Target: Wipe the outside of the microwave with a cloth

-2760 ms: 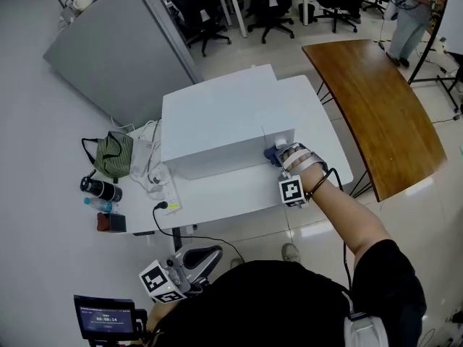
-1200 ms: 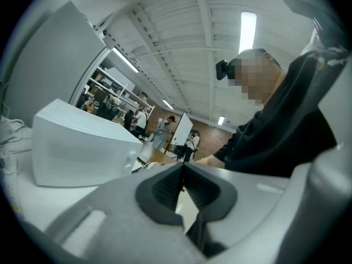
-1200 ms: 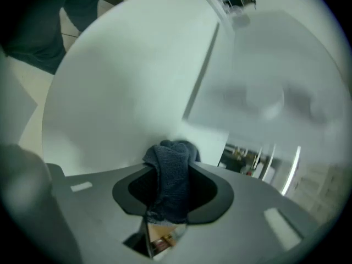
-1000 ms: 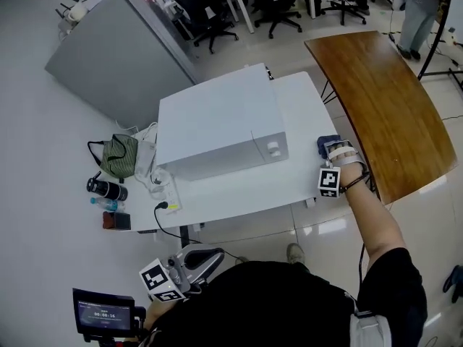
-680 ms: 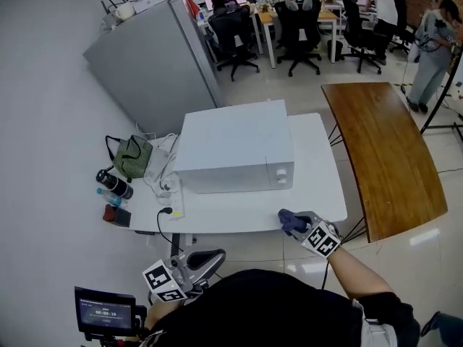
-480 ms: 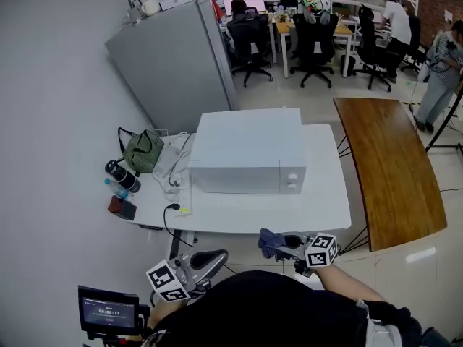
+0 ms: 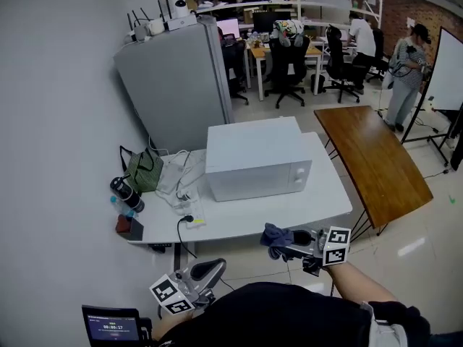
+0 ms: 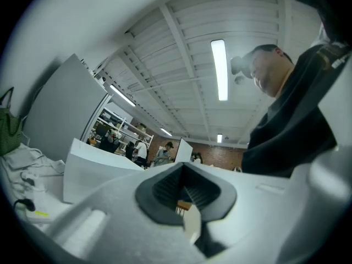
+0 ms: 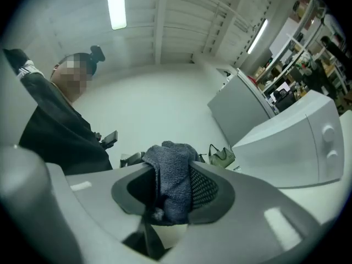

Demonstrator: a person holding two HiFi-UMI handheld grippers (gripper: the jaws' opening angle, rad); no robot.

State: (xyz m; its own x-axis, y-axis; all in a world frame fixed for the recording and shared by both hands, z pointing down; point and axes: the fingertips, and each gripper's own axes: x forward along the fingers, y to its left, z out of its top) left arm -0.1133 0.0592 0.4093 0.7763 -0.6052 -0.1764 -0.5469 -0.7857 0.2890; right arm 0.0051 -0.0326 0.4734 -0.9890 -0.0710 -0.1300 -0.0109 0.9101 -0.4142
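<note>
Right gripper (image 9: 171,197) clamped on bunched dark blue-grey cloth (image 9: 172,169), held off front edge of white table (image 7: 246,212). White box-shaped microwave (image 7: 253,150) mid-table, beyond gripper, slightly left, well apart; long axis across table, door side facing. Left gripper (image 8: 184,194) closed, empty, farther off. Right arm likely reaches.

**White, Grey and One Blue Cloth**

The microwave (image 7: 258,157) and the near table (image 7: 246,212) were plain white. The cloth (image 7: 275,236) was dark blue-grey, with a fine knitted weave. The right gripper (image 7: 288,238) was pale grey with black, mesh-patterned pads; its cube bore black-and-white square markers. A bag (image 7: 147,173) was olive green, the wooden table (image 7: 369,165) brown-grained, the cabinet (image 7: 173,85) flat grey.
</note>
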